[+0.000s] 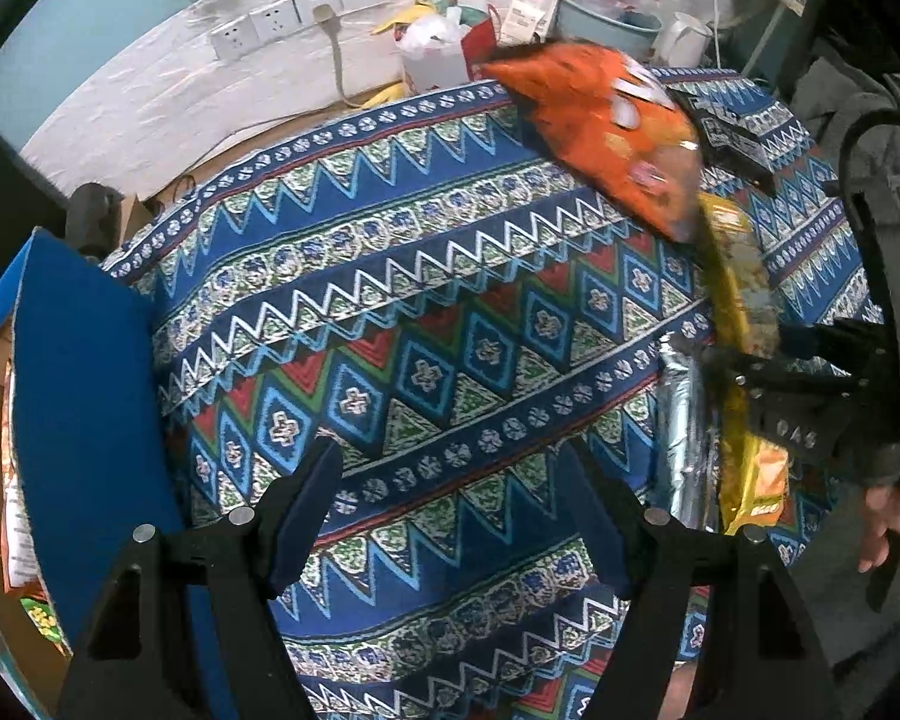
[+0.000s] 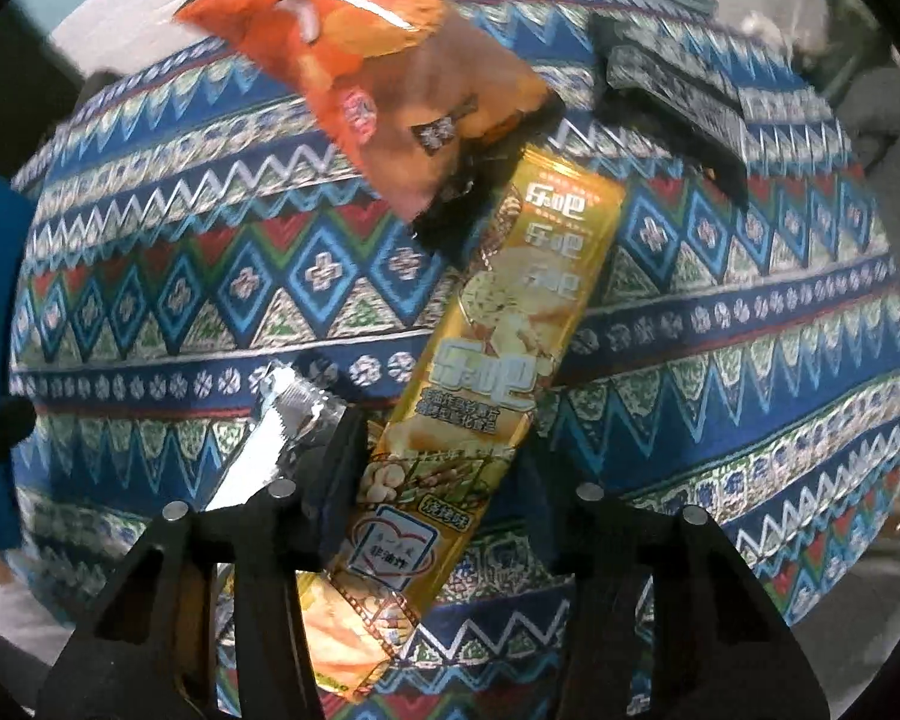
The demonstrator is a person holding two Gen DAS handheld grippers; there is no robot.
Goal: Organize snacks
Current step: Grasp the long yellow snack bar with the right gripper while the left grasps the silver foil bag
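Right tongs [image 2: 432,468] straddle the long yellow foil snack packet [image 2: 492,360] at lower centre, apparently clamped; squeeze mid-body, lift level. Left tongs [image 1: 456,480] hang apart, empty.

The left wrist view is taken from low behind the left claw [image 1: 453,516], facing across the patterned surface [image 1: 390,276] toward the wall with its sockets [image 1: 297,12]. The right wrist view is taken nearer, from behind the right claw [image 2: 435,480], looking down along the yellow packet [image 2: 498,324]. That packet, the orange bag [image 1: 606,126] and the surface are shared by both views.
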